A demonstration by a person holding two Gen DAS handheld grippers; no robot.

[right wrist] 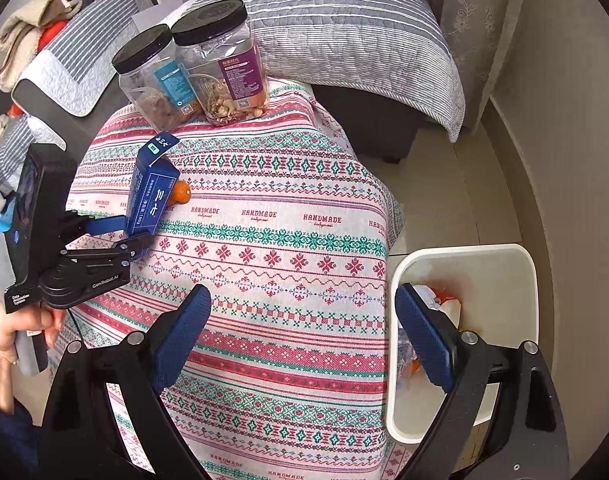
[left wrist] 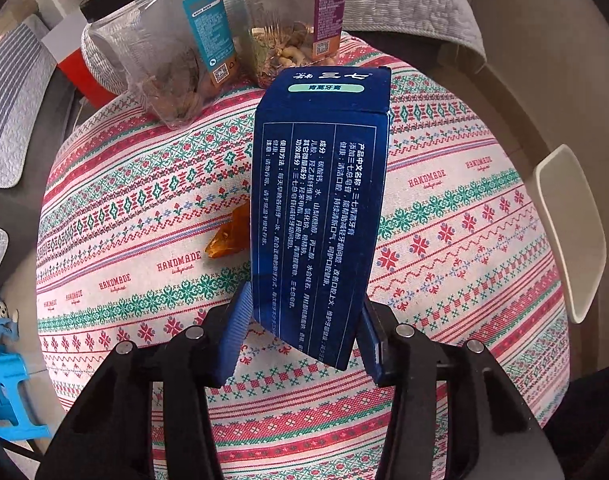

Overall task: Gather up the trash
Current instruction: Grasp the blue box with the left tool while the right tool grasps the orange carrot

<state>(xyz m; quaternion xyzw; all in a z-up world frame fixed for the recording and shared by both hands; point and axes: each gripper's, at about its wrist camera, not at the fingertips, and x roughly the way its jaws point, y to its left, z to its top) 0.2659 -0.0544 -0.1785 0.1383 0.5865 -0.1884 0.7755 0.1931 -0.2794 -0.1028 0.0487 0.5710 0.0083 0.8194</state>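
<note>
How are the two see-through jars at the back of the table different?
The left jar has a teal label; the right jar has a purple one. The left jar holds a low brownish heap, while the right jar holds paler, nut-like bits. In the right wrist view the right jar stands a little taller. Both are clear plastic with black lids and stand upright, touching, on the patterned tablecloth.

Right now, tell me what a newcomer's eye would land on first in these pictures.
First, the tall dark blue toothpaste box, gripped at its lower end by the left tongs over the patterned tablecloth. Next, the two black-lidded clear jars at the table's far edge, and a small orange wrapper lying beside the box. The right tongs stand open and empty, with a white trash bin on the floor by the table's right side.
</note>
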